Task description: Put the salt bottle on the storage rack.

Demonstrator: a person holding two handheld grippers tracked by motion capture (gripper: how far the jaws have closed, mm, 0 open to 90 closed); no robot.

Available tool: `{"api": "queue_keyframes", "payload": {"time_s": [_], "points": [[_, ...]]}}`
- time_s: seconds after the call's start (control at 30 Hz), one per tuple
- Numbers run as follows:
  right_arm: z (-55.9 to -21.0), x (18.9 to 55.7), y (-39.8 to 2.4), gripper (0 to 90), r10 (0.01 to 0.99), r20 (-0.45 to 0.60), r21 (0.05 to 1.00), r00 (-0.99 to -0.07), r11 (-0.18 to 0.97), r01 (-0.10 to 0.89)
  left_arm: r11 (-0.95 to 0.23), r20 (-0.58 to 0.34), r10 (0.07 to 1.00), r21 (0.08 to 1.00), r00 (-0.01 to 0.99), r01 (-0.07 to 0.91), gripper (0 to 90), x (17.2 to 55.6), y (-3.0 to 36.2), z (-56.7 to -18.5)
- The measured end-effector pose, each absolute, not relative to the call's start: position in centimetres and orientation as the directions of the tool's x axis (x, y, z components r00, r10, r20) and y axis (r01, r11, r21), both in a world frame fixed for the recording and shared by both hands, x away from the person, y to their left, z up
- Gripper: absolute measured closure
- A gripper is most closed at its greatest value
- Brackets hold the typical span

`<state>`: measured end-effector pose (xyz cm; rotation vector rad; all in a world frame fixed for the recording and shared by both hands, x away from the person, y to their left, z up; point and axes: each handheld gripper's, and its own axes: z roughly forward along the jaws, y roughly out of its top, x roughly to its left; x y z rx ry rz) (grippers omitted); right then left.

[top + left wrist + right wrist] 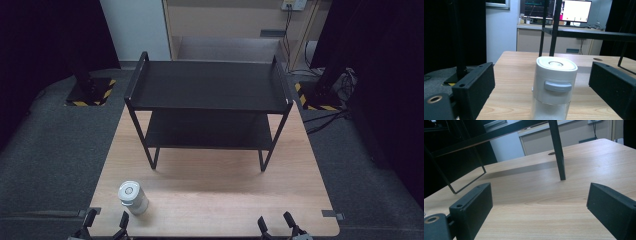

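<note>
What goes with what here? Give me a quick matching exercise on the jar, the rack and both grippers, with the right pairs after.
Things:
1. white jar
2. black rack
3. left gripper
4. right gripper

Places or states:
A. open at the table's near edge, with bare wood ahead of it
B. stands at the far half of the table, both shelves bare
C. upright near the table's front left corner, lid on
D. open, with the jar ahead between its jaws, not touching

Pairs: 1-C, 2-B, 3-D, 4-A
</note>
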<state>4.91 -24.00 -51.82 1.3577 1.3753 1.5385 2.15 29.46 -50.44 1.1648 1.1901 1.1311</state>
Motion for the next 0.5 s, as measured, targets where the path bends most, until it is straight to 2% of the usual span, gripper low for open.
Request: {"api": "queue_keyframes", "payload": {"time_s": [0.5], "points": [[-51.76,5.02,-23.95,6.4,0.934,0.263,0.960,-0.243,-0.229,0.159,0.072,-0.071,0.996,0.997,0.062,-0.011,4.8,2.41,29.42,-50.42]]}}
